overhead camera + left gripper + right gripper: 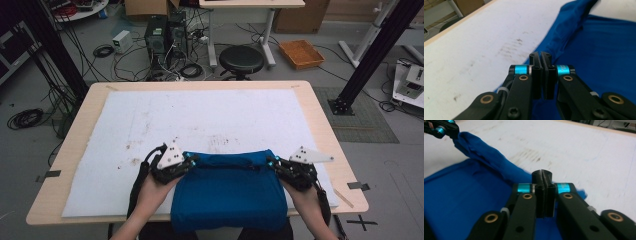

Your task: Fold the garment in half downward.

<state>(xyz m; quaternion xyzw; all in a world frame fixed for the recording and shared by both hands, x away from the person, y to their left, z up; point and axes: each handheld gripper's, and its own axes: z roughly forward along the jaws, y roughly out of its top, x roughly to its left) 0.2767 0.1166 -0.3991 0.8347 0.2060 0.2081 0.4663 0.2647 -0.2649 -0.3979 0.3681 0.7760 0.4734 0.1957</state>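
A blue cloth [227, 192] lies on the near part of the white mat [200, 115] and hangs over the table's front edge. Its far edge is raised into a folded ridge between the two grippers. My left gripper [191, 160] is shut on the ridge's left end, and my right gripper [271, 161] is shut on its right end. In the left gripper view the jaws [540, 55] are pressed together with blue cloth [604, 50] running off from them. In the right gripper view the closed jaws [542, 173] pinch the cloth [461, 195]; the left gripper [441, 130] holds the ridge's other end.
The mat has dark smudges across its middle. The wooden table [320, 120] shows as a rim around it. Beyond the table stand a black stool [241, 59], an orange tray [301, 53], computer towers [157, 35], cables and black frame posts [370, 55].
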